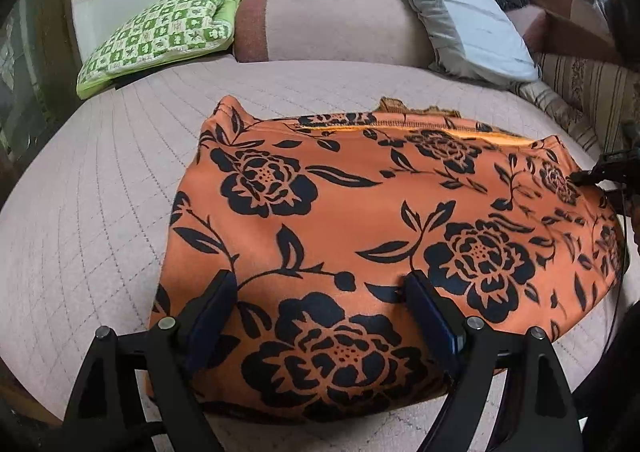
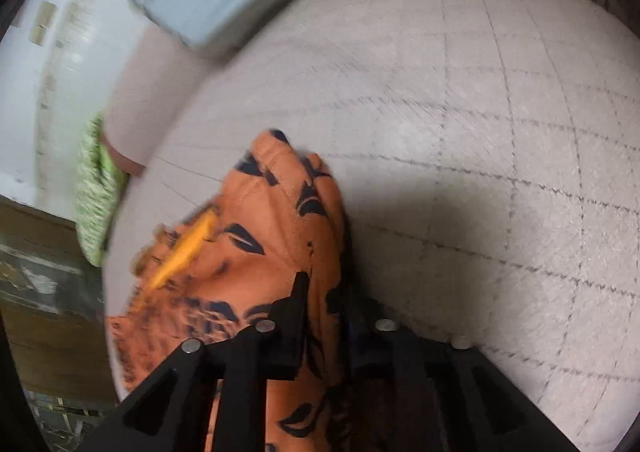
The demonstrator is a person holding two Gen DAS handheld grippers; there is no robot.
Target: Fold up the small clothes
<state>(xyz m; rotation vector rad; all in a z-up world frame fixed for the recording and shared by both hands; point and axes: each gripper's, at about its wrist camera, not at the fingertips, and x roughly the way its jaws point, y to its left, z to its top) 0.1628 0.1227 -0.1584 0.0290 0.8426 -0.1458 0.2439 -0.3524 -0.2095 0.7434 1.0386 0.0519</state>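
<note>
An orange garment with black flowers (image 1: 360, 219) lies spread flat on the pink quilted bed (image 1: 100, 211). My left gripper (image 1: 320, 288) is open just above its near part, one finger on each side of a flower print. In the right wrist view my right gripper (image 2: 320, 292) is shut on a bunched edge of the same orange garment (image 2: 272, 219), with cloth pinched between the fingers. Part of the right gripper shows at the garment's far right edge in the left wrist view (image 1: 600, 171).
A green checked cushion (image 1: 160, 35), a pink bolster (image 1: 320, 23) and a grey-blue pillow (image 1: 460, 11) lie along the back of the bed. Striped bedding (image 1: 580, 91) is at the right. The bed's left edge drops to a dark floor (image 2: 48, 272).
</note>
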